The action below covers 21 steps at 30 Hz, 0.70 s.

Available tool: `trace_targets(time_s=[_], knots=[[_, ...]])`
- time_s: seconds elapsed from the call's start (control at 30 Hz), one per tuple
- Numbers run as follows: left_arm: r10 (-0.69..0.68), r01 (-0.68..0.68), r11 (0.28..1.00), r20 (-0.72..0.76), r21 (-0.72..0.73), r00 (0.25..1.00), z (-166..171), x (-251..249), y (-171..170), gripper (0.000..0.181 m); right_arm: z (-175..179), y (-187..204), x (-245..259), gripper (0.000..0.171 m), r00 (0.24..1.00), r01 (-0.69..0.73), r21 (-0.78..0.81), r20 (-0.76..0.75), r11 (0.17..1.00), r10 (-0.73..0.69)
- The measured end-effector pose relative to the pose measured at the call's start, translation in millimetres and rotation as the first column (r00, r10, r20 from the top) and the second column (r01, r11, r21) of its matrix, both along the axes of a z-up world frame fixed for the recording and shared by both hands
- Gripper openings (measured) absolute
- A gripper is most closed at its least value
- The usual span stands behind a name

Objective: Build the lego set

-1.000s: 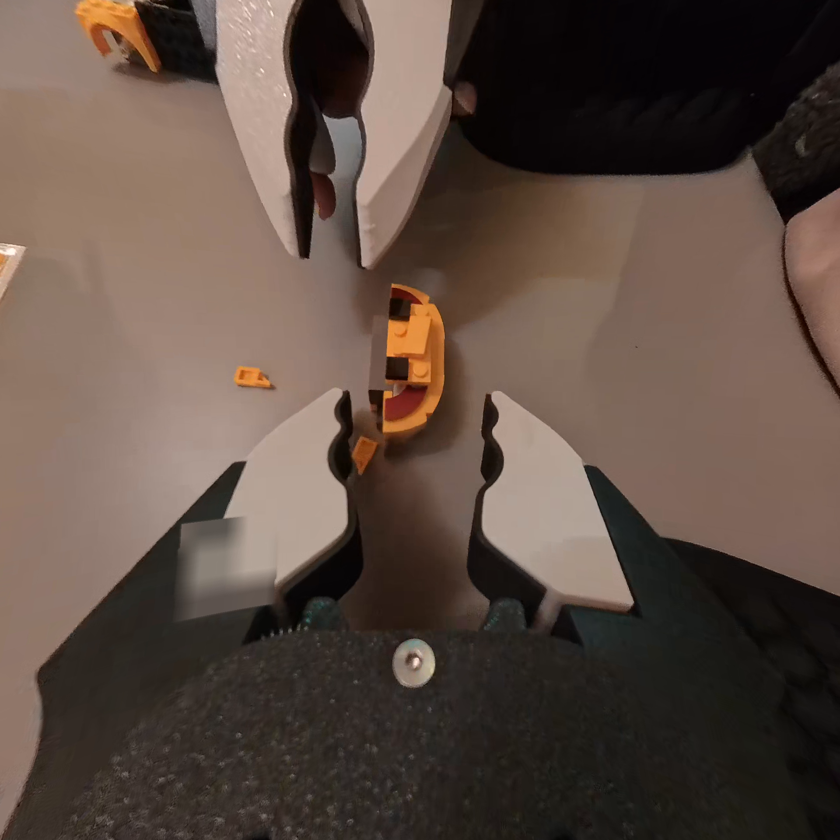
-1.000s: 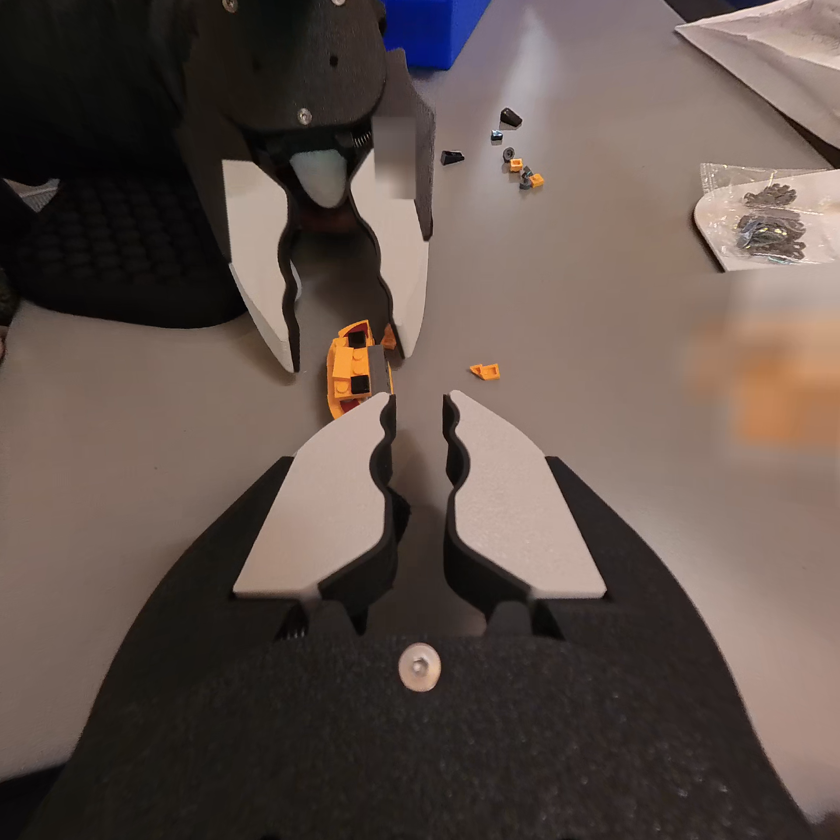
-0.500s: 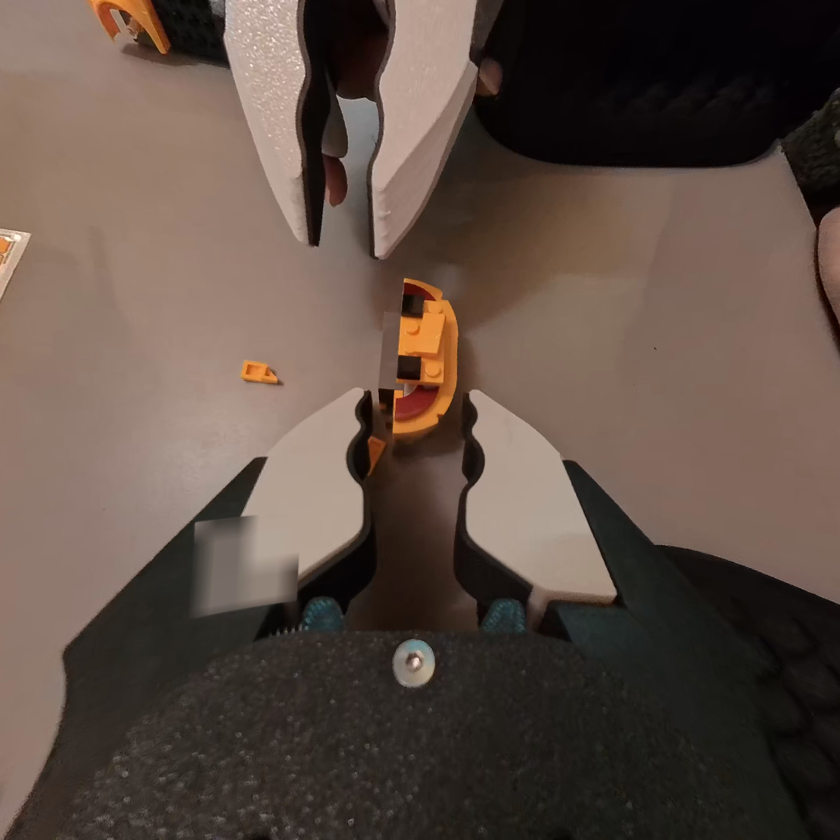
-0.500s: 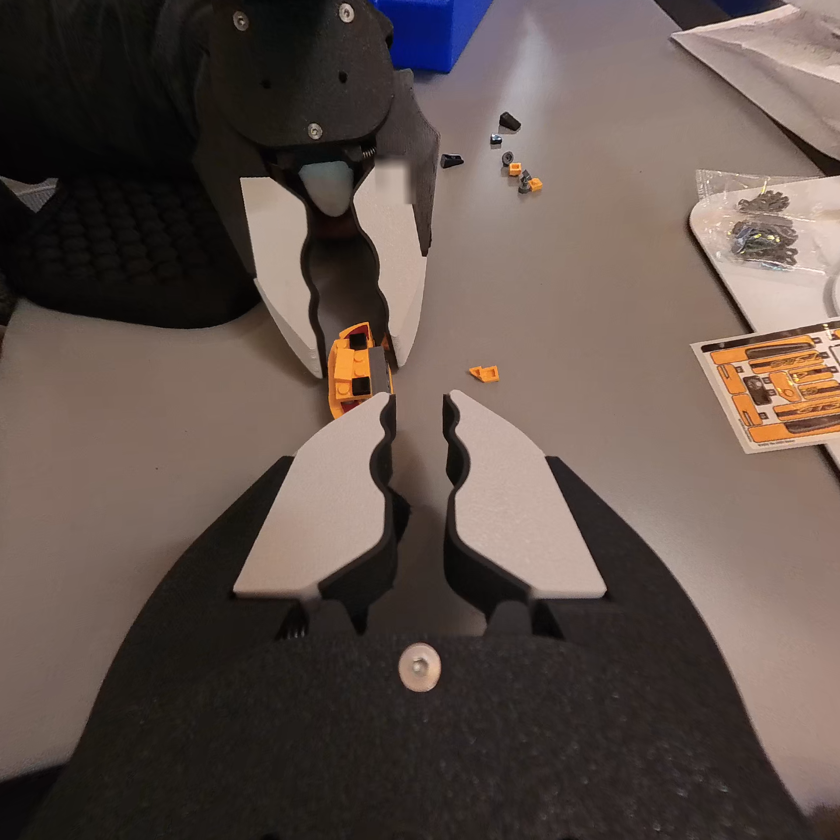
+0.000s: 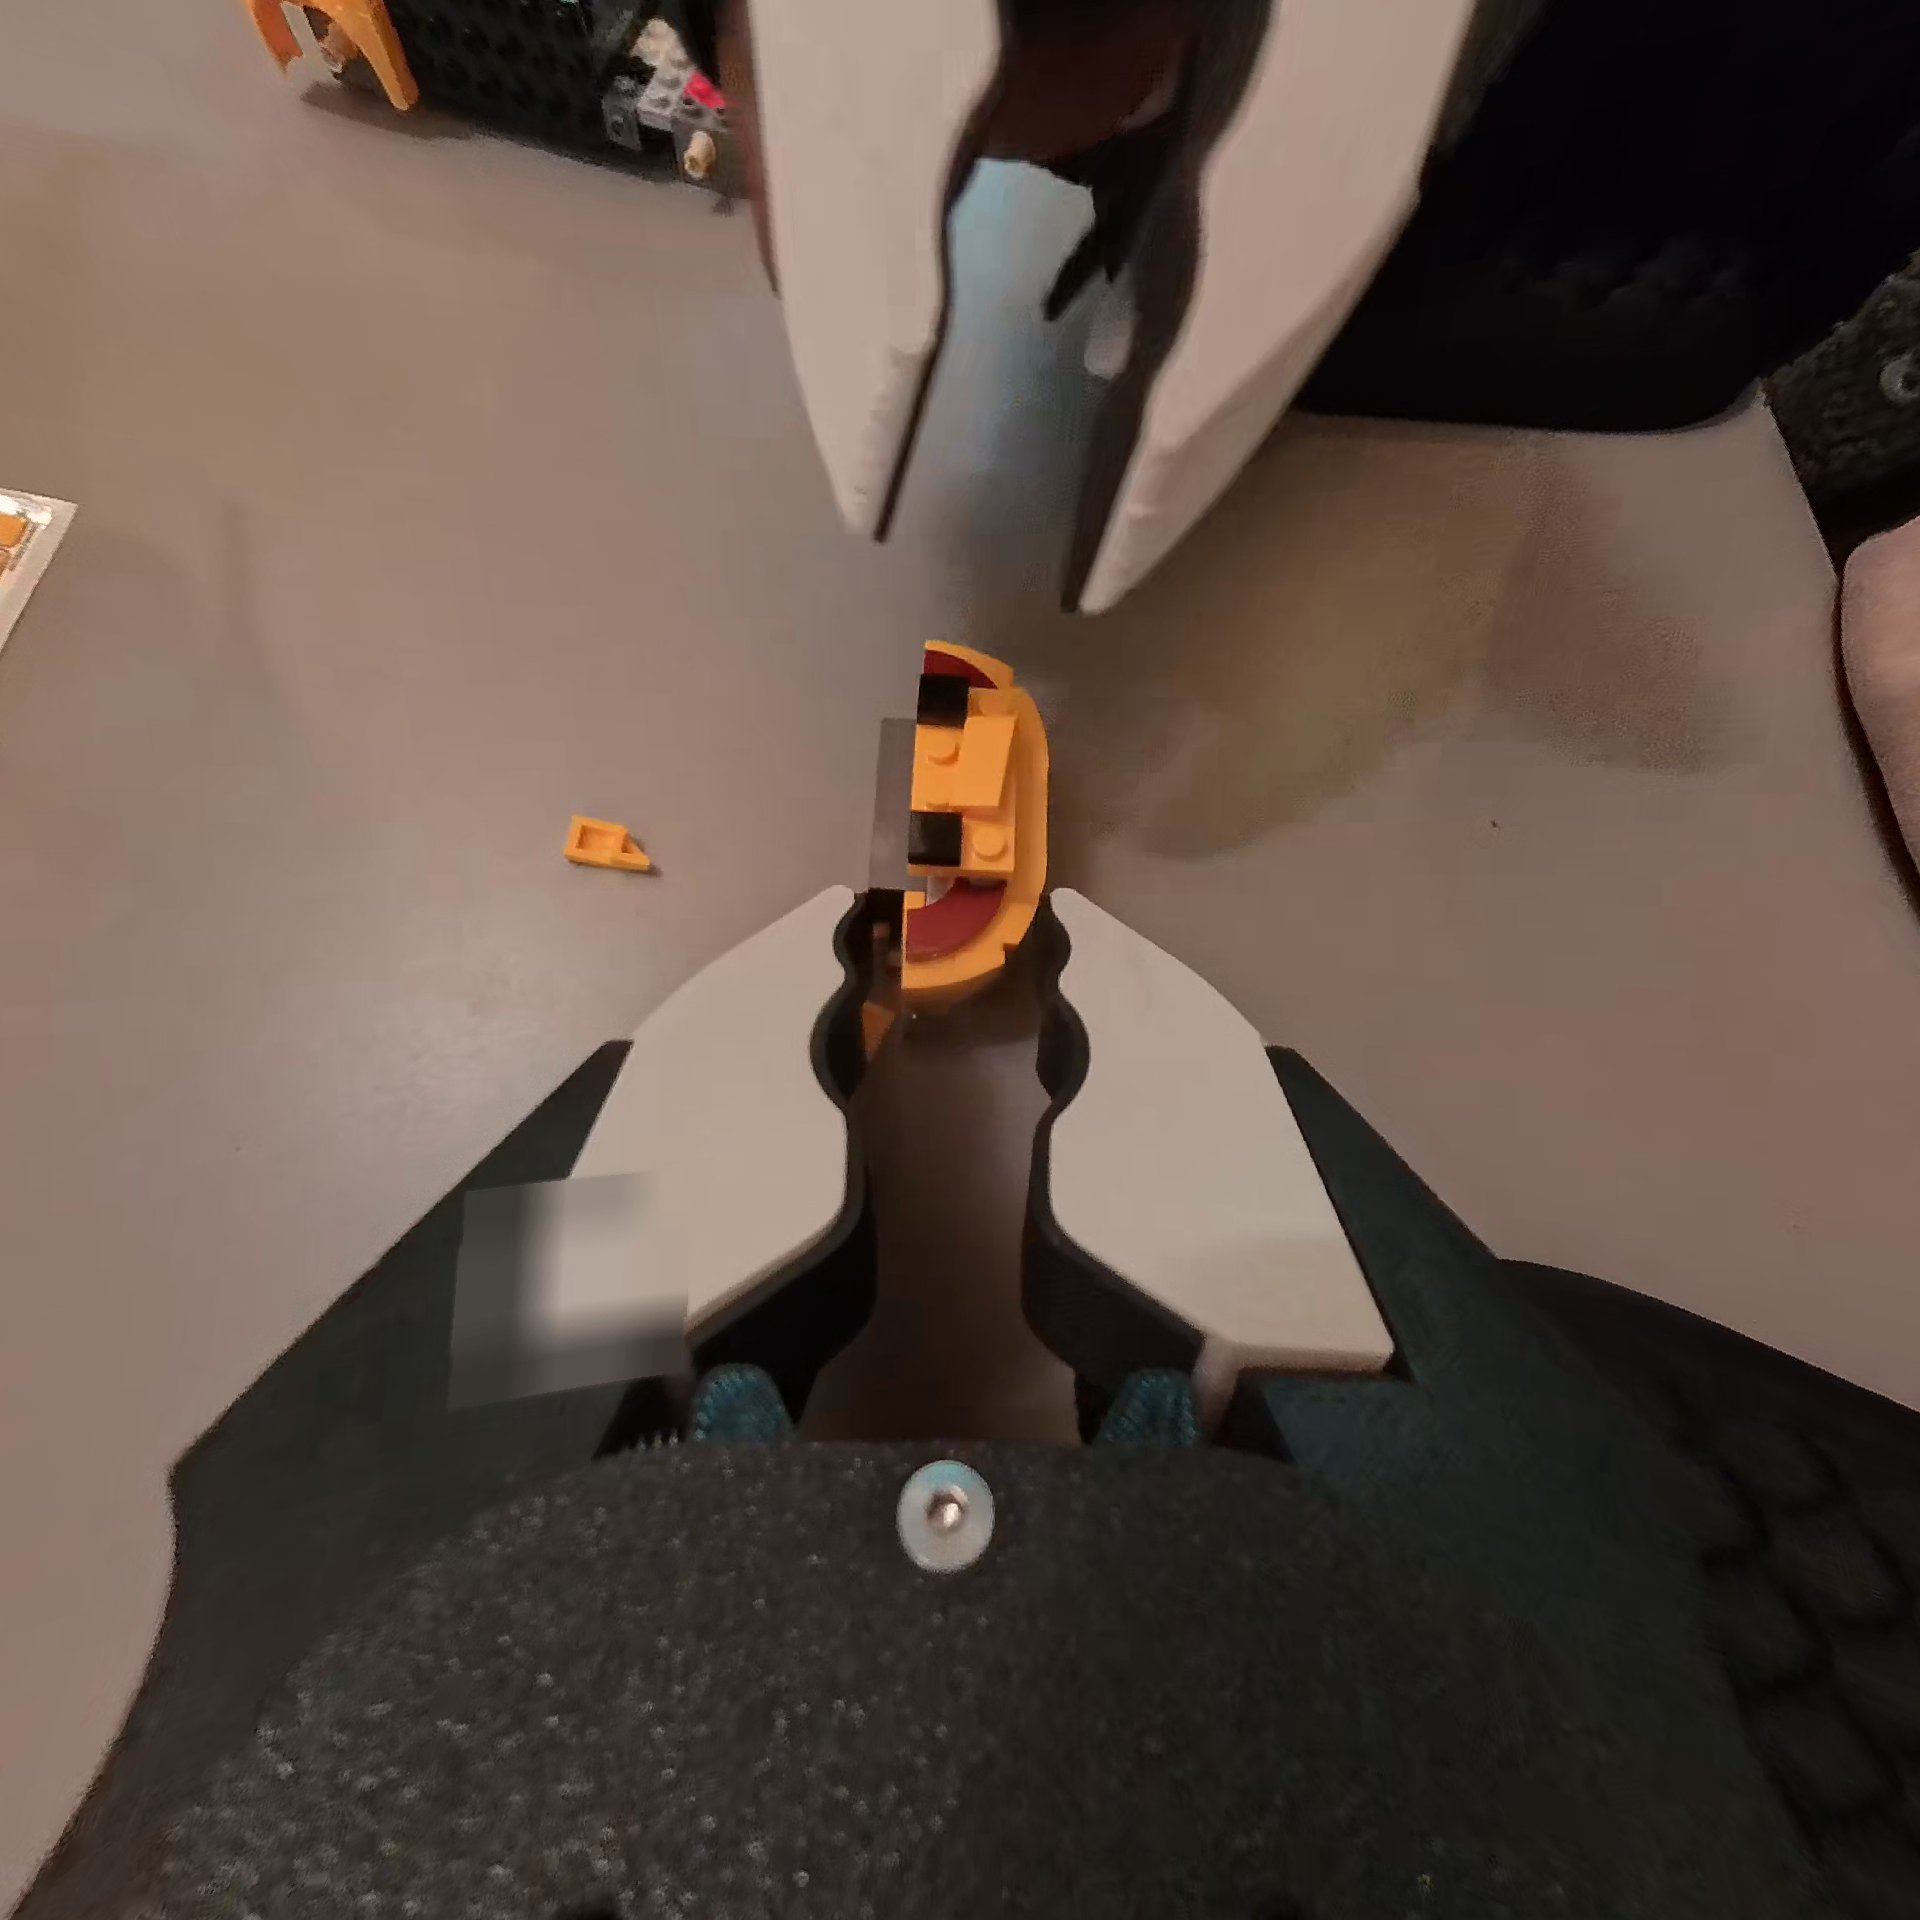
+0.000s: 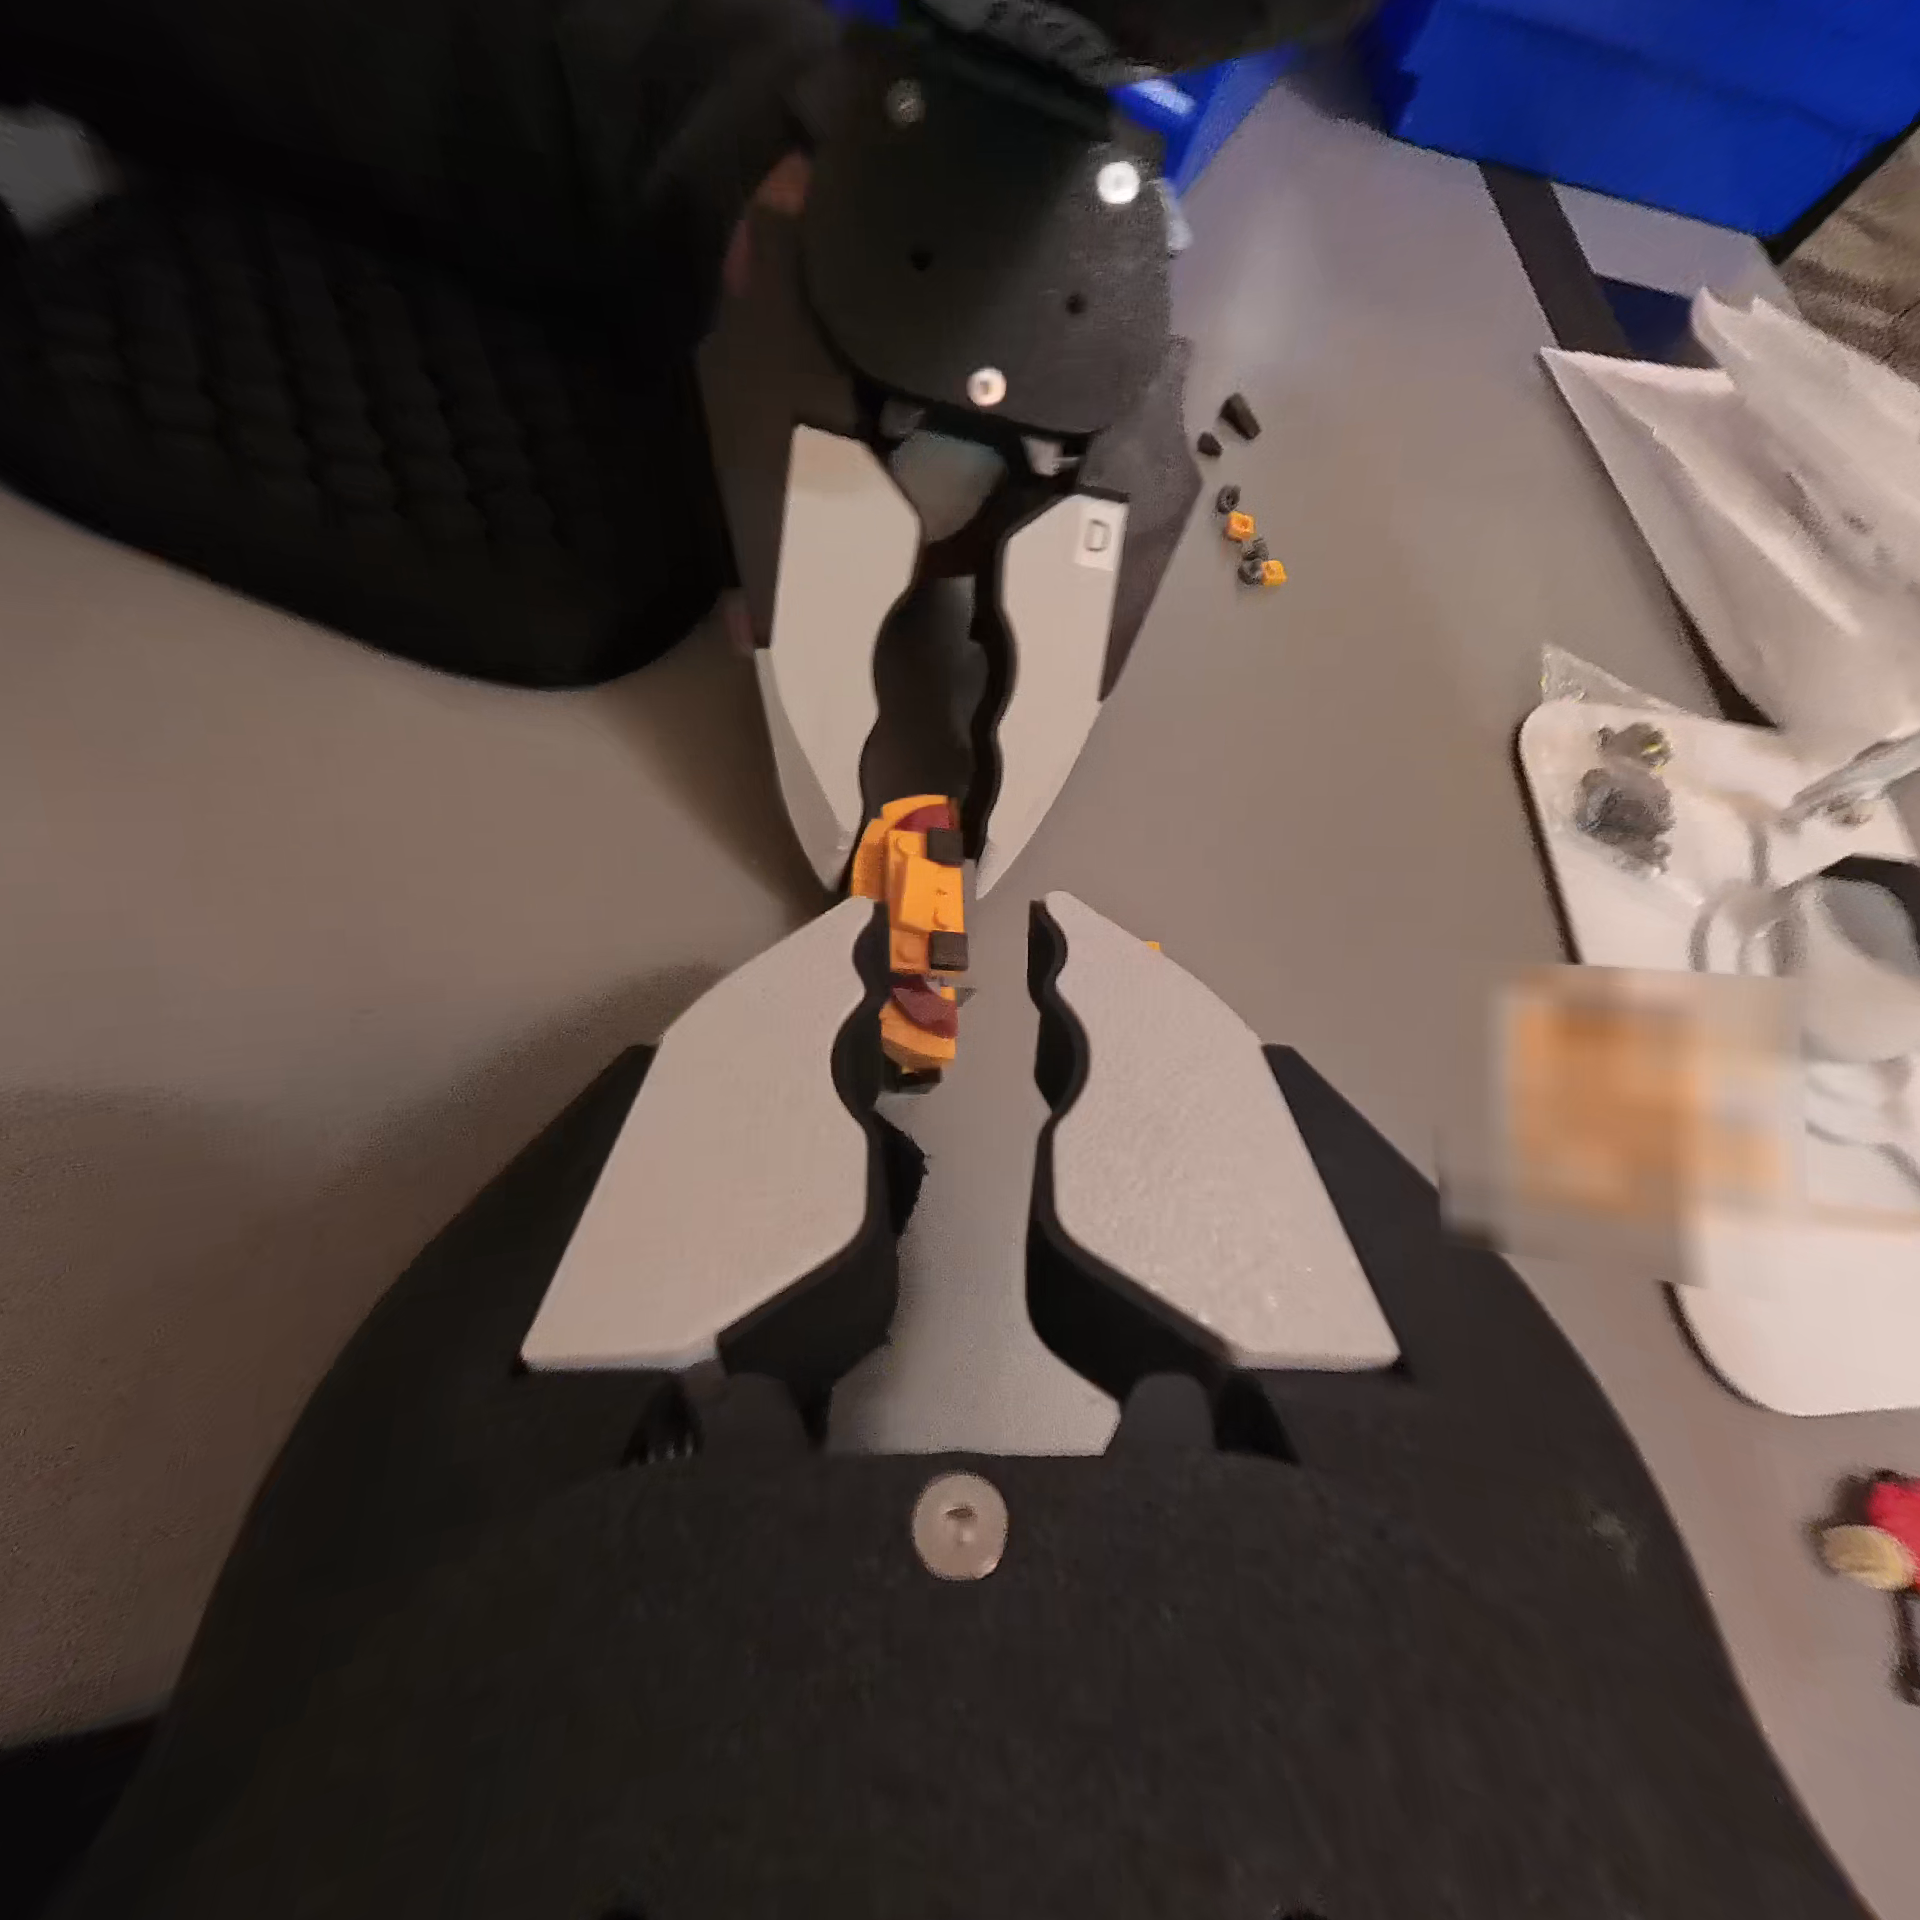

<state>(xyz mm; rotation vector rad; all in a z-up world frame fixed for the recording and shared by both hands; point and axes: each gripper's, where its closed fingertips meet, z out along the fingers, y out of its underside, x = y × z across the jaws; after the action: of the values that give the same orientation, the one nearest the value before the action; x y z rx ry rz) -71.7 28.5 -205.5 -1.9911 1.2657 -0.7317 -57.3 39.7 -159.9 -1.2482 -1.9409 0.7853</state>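
A small lego assembly (image 5: 971, 810), an orange half-round with dark red, black and grey parts, lies on the grey table (image 5: 364, 644). My left gripper (image 5: 951, 899) has its fingertips closed on the assembly's near end. A tiny orange piece (image 5: 878, 1023) sits by its left finger. My right gripper (image 5: 977, 566) faces it from the far side, open. In the right wrist view the assembly (image 6: 920, 935) lies between the right gripper's (image 6: 951, 906) open fingers, close to the left one. The left gripper (image 6: 909, 878) holds its far end.
A small orange wedge (image 5: 606, 842) lies left of the assembly. A black build with an orange arch (image 5: 343, 52) stands at the far left. Loose small parts (image 6: 1252, 540), parts bags (image 6: 1621, 800), blue bins (image 6: 1662, 104) and a minifigure (image 6: 1881, 1527) sit to the right. The gap from one gripper's tips to the other's is roughly 5 cm.
My left gripper's fingers have closed in on the assembly's near end. My right gripper has opened wider and moved forward, so the assembly now sits between its fingers.
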Motion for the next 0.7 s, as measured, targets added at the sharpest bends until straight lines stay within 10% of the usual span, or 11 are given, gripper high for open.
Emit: trace_targets(time_s=[0.23, 0.7], knots=[[0.004, -0.004, 1.0, 0.0, -0.007, 1.0, -0.3, 0.0, 0.2, 0.029, -14.4, -13.2, -7.9, 0.031, 0.997, -0.037, 0.339, 0.082, 0.94, 0.01], [0.004, -0.004, 1.0, 0.001, -0.012, 1.0, -0.4, 0.1, -0.2, 0.029, -34.7, -13.0, -6.8, 0.025, 0.993, -0.034, 0.416, 0.118, 0.909, -0.017]])
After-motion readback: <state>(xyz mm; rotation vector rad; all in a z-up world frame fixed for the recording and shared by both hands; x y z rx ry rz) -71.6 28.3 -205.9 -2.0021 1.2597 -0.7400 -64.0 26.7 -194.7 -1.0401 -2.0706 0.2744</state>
